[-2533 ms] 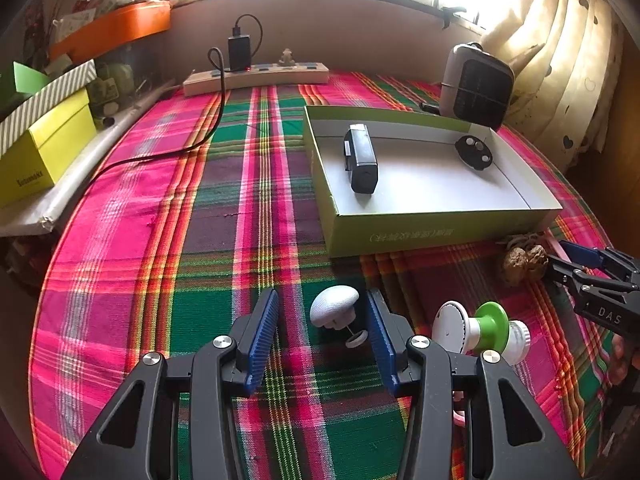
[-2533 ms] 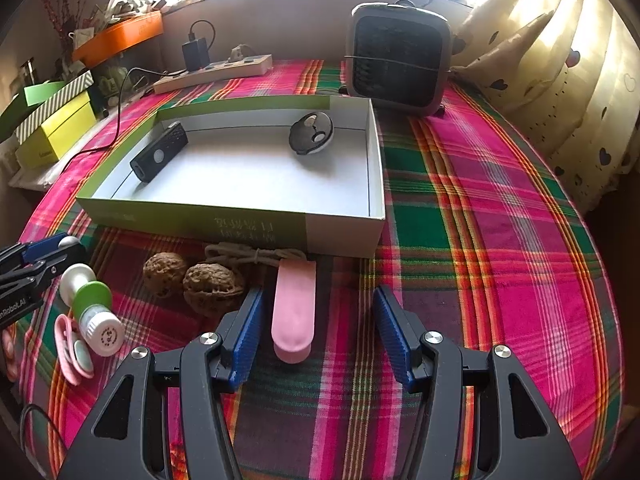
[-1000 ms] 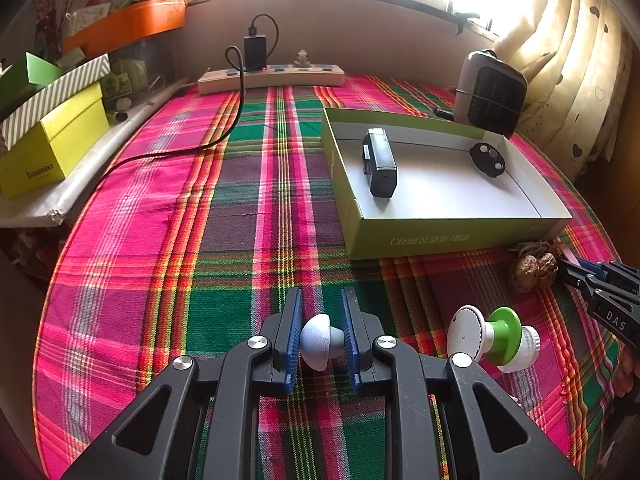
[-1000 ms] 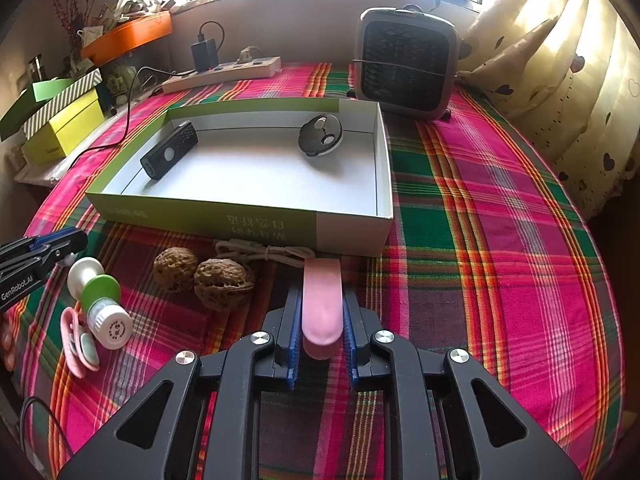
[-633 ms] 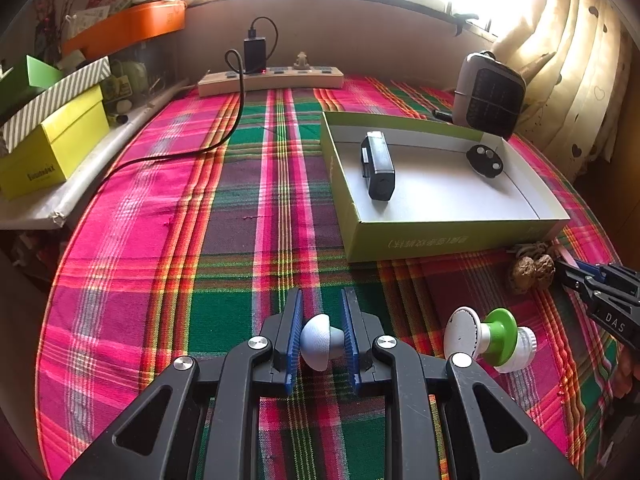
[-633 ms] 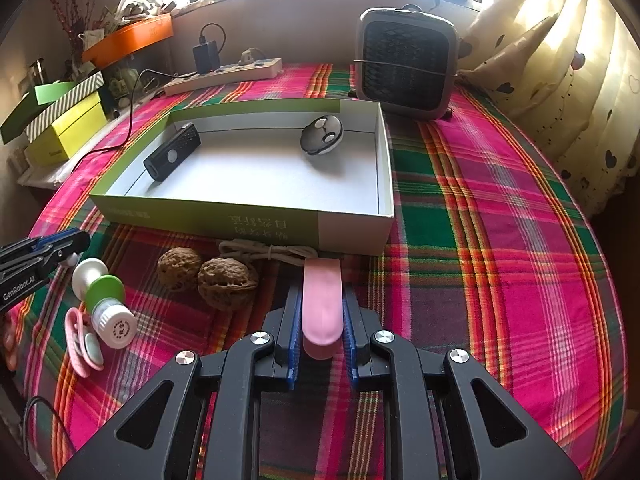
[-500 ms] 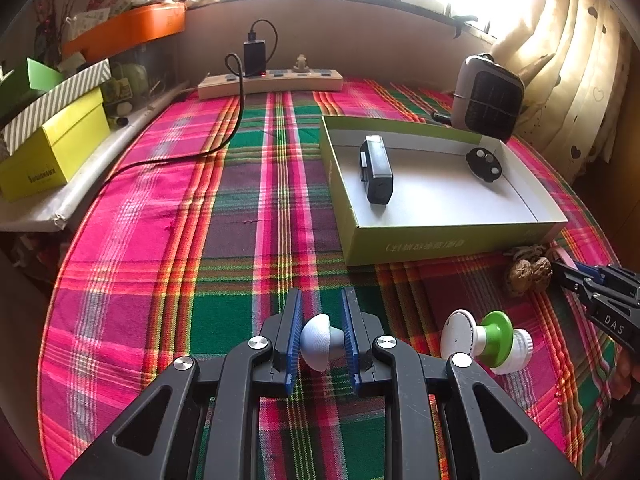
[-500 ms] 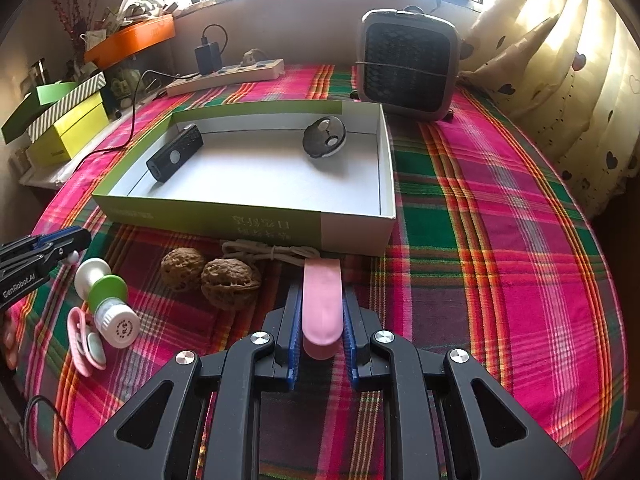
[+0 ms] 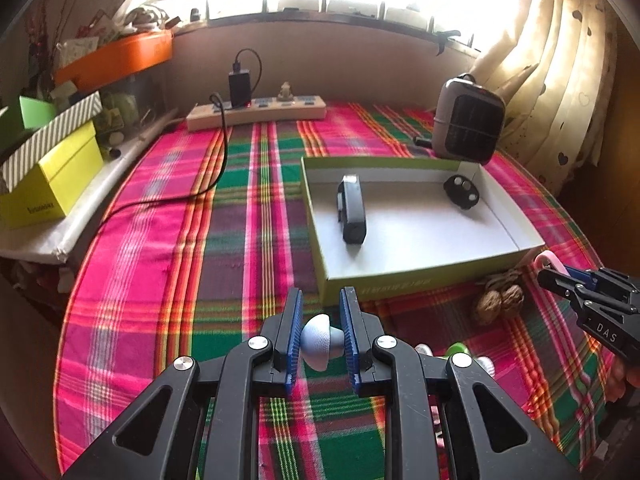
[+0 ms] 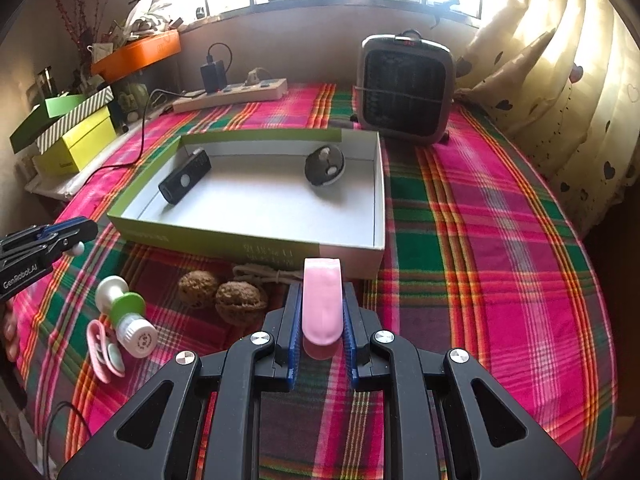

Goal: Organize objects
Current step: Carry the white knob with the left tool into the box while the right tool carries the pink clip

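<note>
Here, the left gripper [image 9: 320, 334] clamps a small white mushroom-shaped knob [image 9: 317, 342], seemingly light and rigid; the right gripper [image 10: 321, 318] clamps a smooth pink oblong plastic piece [image 10: 322, 300], possibly slippery, the green-walled shallow box [image 10: 208, 240] at twelve o'clock.

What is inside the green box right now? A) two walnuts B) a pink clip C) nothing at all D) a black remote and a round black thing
D: the black remote and the round black thing lie on the white floor of the green box, while the walnuts sit outside on the cloth.
</note>
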{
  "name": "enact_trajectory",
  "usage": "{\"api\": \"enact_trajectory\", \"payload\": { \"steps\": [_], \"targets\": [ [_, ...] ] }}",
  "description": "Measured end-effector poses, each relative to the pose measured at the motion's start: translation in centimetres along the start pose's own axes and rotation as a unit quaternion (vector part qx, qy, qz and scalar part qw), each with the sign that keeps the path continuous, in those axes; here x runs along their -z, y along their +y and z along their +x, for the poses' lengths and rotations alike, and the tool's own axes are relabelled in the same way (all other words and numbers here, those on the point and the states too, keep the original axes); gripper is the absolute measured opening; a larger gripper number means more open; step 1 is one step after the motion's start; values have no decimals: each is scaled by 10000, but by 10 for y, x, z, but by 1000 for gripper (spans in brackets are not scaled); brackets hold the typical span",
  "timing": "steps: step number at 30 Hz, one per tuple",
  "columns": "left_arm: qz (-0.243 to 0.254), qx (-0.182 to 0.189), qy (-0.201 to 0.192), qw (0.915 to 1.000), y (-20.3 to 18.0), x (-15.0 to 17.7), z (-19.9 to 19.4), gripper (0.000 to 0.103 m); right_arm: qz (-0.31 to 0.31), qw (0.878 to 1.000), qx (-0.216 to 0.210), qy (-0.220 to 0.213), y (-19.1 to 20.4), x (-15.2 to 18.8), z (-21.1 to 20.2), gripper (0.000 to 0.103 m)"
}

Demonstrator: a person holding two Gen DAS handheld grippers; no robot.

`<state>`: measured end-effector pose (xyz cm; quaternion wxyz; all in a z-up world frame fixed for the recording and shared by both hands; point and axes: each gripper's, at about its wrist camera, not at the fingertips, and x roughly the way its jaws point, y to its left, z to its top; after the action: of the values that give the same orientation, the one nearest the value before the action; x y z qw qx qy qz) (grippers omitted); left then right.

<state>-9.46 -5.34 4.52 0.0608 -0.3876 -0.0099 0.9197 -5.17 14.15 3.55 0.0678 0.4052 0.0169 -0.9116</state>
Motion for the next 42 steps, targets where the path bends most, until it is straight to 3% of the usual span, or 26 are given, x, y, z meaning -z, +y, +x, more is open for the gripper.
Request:
{"api": "enact_trajectory", "payload": {
  "steps": [16,25,42],
  "targets": [
    [233,238,-157,9993,-24,-34,9,17,-298,9992,-172,-190,8,-43,0,19],
    [222,228,-86,9995,-32,-48,28,17,-510,9982,-276,-114,21,-70,27,19],
    [47,91,165,9998,-30,-45,53,17,-655,9947,-763,236,43,-103,86,19]
  ]
}}
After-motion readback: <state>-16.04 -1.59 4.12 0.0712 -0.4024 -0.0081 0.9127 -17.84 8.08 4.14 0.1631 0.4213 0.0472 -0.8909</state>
